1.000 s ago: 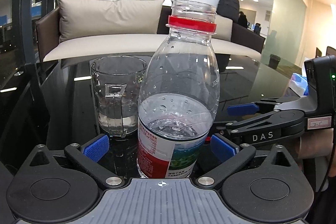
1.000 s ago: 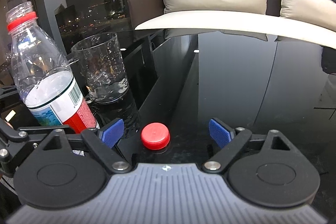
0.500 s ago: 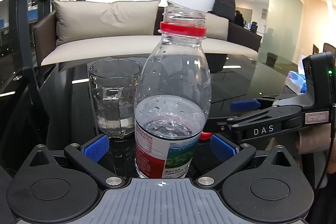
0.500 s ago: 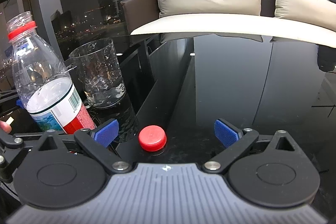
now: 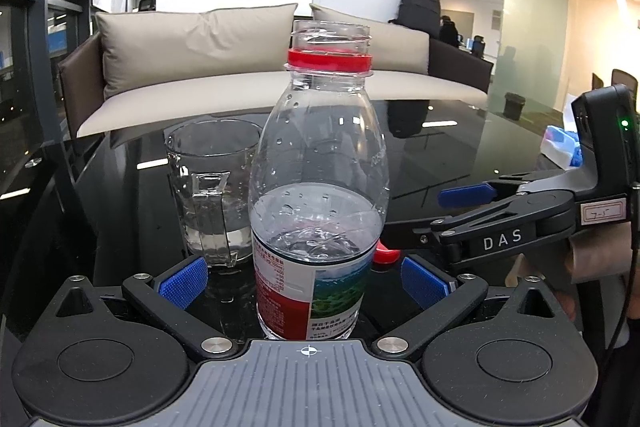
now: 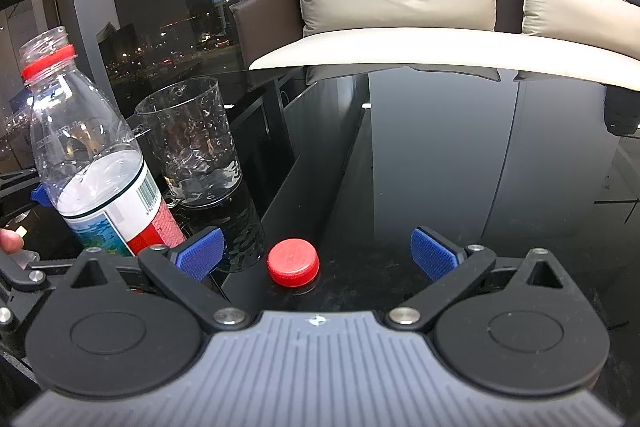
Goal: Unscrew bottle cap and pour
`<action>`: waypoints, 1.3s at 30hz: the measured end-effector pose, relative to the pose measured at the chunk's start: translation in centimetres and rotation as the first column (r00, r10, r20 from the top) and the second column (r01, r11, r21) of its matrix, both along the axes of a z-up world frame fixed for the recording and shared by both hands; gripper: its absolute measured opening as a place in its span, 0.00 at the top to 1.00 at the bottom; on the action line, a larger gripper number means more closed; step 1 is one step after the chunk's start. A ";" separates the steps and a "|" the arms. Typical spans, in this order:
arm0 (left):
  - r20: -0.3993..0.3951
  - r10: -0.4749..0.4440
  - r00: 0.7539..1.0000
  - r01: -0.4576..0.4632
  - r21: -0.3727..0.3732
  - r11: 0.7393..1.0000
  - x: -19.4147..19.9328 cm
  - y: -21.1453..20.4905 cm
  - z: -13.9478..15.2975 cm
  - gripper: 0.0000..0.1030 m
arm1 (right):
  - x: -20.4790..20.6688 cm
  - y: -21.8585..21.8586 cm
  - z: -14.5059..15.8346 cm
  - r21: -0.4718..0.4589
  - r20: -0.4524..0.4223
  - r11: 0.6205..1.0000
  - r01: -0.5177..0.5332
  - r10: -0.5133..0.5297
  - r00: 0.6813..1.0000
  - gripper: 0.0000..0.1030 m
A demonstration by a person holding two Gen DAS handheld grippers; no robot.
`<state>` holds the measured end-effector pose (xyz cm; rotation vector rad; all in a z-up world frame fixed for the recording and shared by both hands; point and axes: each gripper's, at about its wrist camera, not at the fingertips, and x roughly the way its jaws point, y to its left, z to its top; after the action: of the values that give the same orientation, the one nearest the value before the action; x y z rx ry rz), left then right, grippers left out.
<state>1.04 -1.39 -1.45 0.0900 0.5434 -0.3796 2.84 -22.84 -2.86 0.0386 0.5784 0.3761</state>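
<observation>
An uncapped clear water bottle [image 5: 316,187], with a red neck ring and about half full, stands upright on the black glass table [image 6: 480,167]. My left gripper [image 5: 304,283] is open, its blue pads on either side of the bottle's label and not touching it. Just behind the bottle on the left is a clear glass mug [image 5: 212,187] holding a little water. In the right wrist view the bottle [image 6: 100,167] and mug [image 6: 196,147] are at the left. The red cap [image 6: 294,261] lies on the table between the wide-open fingers of my right gripper [image 6: 316,255], nearer the left one.
A beige cushioned sofa [image 5: 200,47] runs along the table's far edge. A blue and white packet [image 5: 560,147] lies at the table's right side. A person's fingertip [image 6: 10,241] shows at the left edge. Dark bare glass stretches to the right of the cap.
The right gripper's fingers have spread wider around the cap, which has stayed on the table. The bottle, first leaning to the right, now stands upright. Neither hand has shifted.
</observation>
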 end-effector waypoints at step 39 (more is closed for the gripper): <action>0.024 -0.022 0.999 0.023 -0.011 1.000 -1.3 0.2 0.4 0.01 | -0.3 0.0 0.0 0.001 0.002 1.000 0.018 -0.018 1.000 0.01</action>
<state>-0.26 -1.18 -1.02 0.0897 0.5174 -0.4031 2.55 -22.81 -2.83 0.0441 0.5755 0.3585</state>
